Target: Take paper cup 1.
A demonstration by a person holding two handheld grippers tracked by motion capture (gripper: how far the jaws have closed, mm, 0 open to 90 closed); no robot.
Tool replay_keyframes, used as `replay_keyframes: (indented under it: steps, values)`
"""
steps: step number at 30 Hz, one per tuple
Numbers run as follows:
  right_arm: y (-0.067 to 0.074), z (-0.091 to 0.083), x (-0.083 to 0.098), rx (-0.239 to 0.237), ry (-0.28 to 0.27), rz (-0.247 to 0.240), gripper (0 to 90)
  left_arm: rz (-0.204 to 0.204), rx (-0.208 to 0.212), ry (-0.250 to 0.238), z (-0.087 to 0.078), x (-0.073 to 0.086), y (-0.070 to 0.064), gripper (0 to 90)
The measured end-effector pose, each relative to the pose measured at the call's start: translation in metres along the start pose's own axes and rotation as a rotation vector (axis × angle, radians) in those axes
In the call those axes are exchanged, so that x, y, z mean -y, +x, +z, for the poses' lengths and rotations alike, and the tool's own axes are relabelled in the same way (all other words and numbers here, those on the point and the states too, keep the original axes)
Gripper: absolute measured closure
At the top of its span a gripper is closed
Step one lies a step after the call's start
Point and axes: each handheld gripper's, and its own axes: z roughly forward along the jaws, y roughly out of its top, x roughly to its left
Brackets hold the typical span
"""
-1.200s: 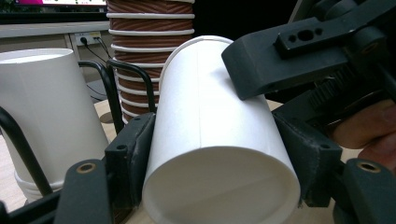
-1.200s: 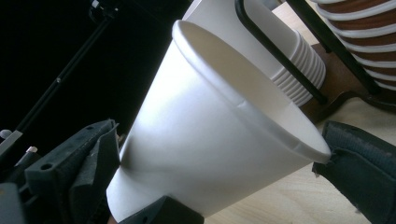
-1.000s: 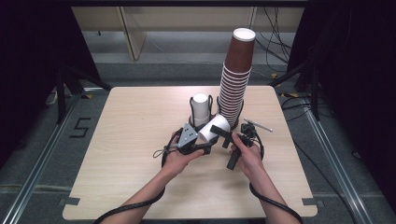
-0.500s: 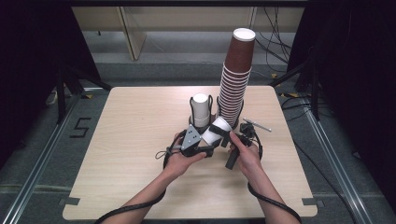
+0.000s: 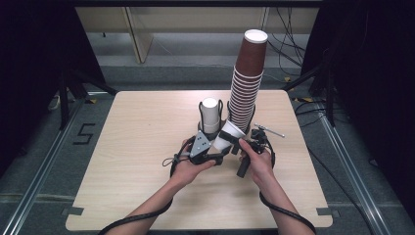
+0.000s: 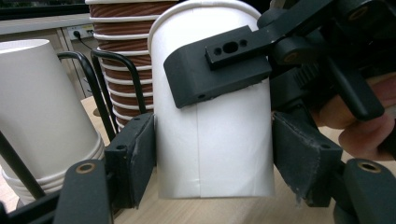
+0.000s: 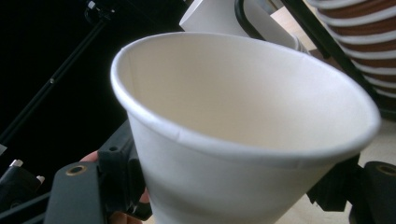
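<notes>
A white paper cup is held tilted just above the table, its open mouth toward the right gripper view. My left gripper is shut on the cup's body, one pad on each side. My right gripper comes in from the right, and its jaws have just been closing with the cup between them. They now clamp the cup near its rim, as the right gripper view shows. One of its black jaws lies across the cup in the left gripper view.
A tall stack of brown cups stands just behind the hands. Beside it a black wire holder holds upturned white cups. A small metal rod lies to the right. The wooden table is bare at the left.
The right gripper's jaws have closed in on the white cup. Both hands and the cup stay in about the same place.
</notes>
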Motion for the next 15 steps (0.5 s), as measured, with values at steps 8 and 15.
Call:
replay_keyframes:
  steps: [8, 15]
  values:
    - [0.007, -0.005, -0.004, 0.031, -0.009, -0.106, 28.8, 0.014, 0.015, 0.054, -0.003, 0.001, -0.002, 22.6]
    - [0.008, -0.011, -0.005, 0.053, -0.027, -0.193, 29.0, 0.012, 0.017, 0.078, -0.012, 0.004, -0.001, 14.6]
